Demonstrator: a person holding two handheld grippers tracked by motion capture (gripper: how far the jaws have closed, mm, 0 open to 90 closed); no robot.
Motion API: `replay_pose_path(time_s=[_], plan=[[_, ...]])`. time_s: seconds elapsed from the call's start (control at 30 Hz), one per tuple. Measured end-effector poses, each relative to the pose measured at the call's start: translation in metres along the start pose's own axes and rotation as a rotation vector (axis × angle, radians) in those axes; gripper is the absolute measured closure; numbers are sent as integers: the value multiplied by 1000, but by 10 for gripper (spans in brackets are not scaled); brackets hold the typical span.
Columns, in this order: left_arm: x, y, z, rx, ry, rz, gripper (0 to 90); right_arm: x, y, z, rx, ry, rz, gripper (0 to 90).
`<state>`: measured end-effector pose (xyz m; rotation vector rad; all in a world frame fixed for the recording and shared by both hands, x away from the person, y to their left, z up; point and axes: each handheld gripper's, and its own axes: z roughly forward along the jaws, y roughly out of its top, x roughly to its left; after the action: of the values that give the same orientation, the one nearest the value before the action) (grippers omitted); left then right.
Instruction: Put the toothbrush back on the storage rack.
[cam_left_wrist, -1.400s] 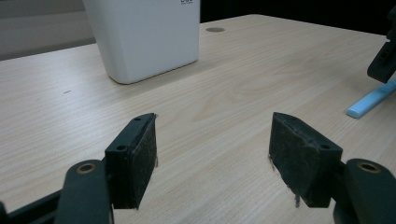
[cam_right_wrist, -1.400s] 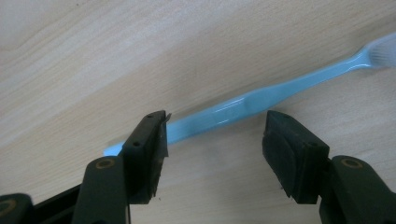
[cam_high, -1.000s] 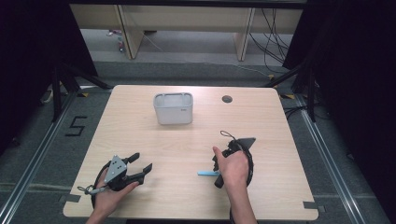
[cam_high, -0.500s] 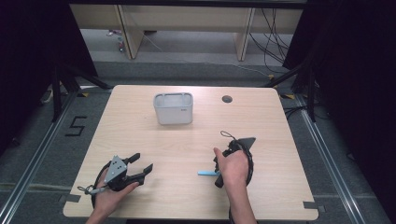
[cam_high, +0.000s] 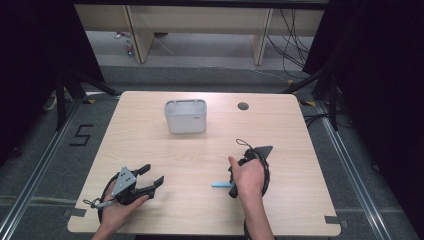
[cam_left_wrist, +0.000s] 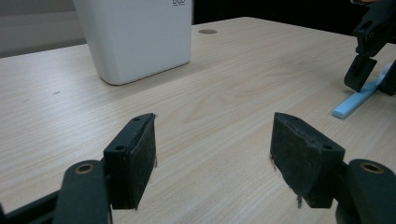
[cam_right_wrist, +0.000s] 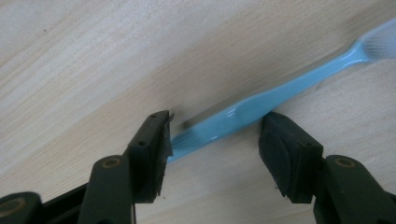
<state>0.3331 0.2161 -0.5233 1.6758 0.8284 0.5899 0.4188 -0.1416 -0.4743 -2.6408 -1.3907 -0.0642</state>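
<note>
A light blue toothbrush (cam_high: 219, 184) lies flat on the wooden table (cam_high: 280, 140), right of centre near the front. My right gripper (cam_high: 231, 186) points down at its handle. In the right gripper view the toothbrush (cam_right_wrist: 261, 100) runs slantwise between the jaws of that gripper (cam_right_wrist: 215, 140). The jaws have just been closing, and both pads touch the handle. Over at the front left, my left gripper (cam_high: 154, 174) rests on the table, open. The left gripper view has nothing between its jaws (cam_left_wrist: 212, 144), and the toothbrush (cam_left_wrist: 357, 100) lies far off at the right.
A white rectangular container (cam_high: 185, 117) stands upright at the table's back centre, close ahead in the left gripper view (cam_left_wrist: 135, 37). A round cable hole (cam_high: 243, 106) sits to its right. Dark curtains flank the table, and wooden furniture legs stand beyond it.
</note>
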Motion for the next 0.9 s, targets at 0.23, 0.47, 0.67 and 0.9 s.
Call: replay_pose_path(time_s=[0.23,0.47,0.67,0.9], plan=[[0,0,0,5,0,0,307,7,1,2,-23,15,36,452],[0,0,0,3,-6,-7,305,7,-1,0,23,36,-24,550],[0,0,0,6,-8,-4,304,-4,-1,1,29,22,-206,610],[0,0,0,11,-4,-5,304,-5,1,-1,6,10,-237,612]])
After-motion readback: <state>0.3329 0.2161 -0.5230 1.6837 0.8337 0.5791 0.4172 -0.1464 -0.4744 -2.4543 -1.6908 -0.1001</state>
